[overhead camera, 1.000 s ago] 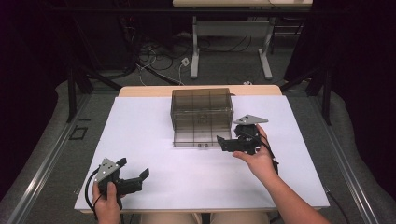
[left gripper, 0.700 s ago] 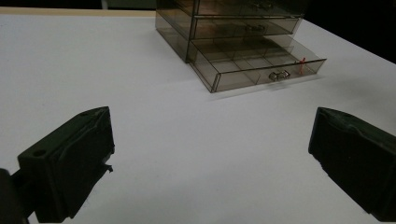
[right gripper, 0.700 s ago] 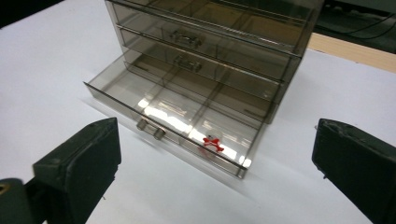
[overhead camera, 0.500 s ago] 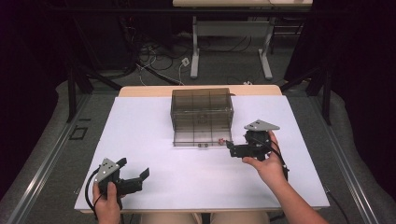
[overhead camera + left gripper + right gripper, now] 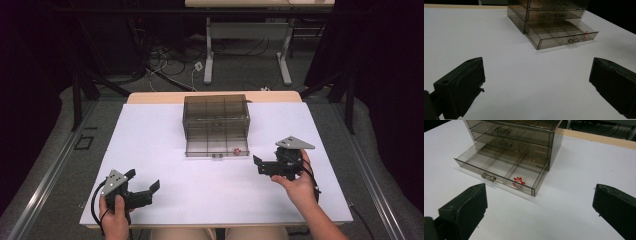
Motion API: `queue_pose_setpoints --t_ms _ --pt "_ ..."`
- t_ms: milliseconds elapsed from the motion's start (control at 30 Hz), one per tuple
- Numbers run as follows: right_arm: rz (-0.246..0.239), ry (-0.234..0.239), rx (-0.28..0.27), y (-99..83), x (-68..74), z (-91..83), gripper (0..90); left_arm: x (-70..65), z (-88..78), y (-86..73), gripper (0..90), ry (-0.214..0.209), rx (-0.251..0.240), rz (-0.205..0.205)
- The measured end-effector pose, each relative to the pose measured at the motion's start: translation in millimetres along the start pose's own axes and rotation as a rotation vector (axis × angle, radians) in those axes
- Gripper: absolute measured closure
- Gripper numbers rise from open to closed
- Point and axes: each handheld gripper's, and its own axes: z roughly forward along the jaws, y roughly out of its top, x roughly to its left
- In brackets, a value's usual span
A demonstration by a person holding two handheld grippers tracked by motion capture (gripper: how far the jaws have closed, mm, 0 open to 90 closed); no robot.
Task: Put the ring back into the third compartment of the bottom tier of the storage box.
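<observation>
Between the spread fingers (image 5: 464,212) of the right gripper (image 5: 265,165) there is only bare white bench (image 5: 150,135); they stand wide apart and hold nothing, aimed leftward toward the drawer front. The left gripper (image 5: 142,192), low at the bench's near left corner in the person's left hand (image 5: 116,217), likewise has its fingers (image 5: 461,87) parted and empty, pointing right and away from the person. Beyond both sits a smoky transparent drawer cabinet (image 5: 216,116) at the middle of the far half of the bench, its front facing the person. Its bottom drawer (image 5: 499,171) is pulled out toward the near edge, its long axis running left to right across the bench, with a small metal handle (image 5: 488,177) at the middle of its front. In the drawer's right-end compartment lies a small red object (image 5: 518,180), perhaps a clip, though too small to identify. The right hand (image 5: 300,187) grips its gripper just right of the drawer, apart from it.
</observation>
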Motion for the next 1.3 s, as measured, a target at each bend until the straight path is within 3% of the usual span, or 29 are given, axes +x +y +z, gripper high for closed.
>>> queue_pose_setpoints --t_ms 367,767,1300 --pt "0.042 -0.016 -0.03 -19.1 -12.9 -16.8 0.0 -0.1 0.0 0.1 0.3 0.001 0.0 0.001" --pt "0.089 -0.026 -0.047 -43.5 -16.4 -26.8 0.0 0.1 -0.5 -0.1 0.3 0.001 -0.003 -0.001" --pt "0.083 -0.028 -0.056 -70.6 -12.1 -23.6 0.0 0.3 -0.6 -0.5 0.3 0.004 -0.002 -0.004"
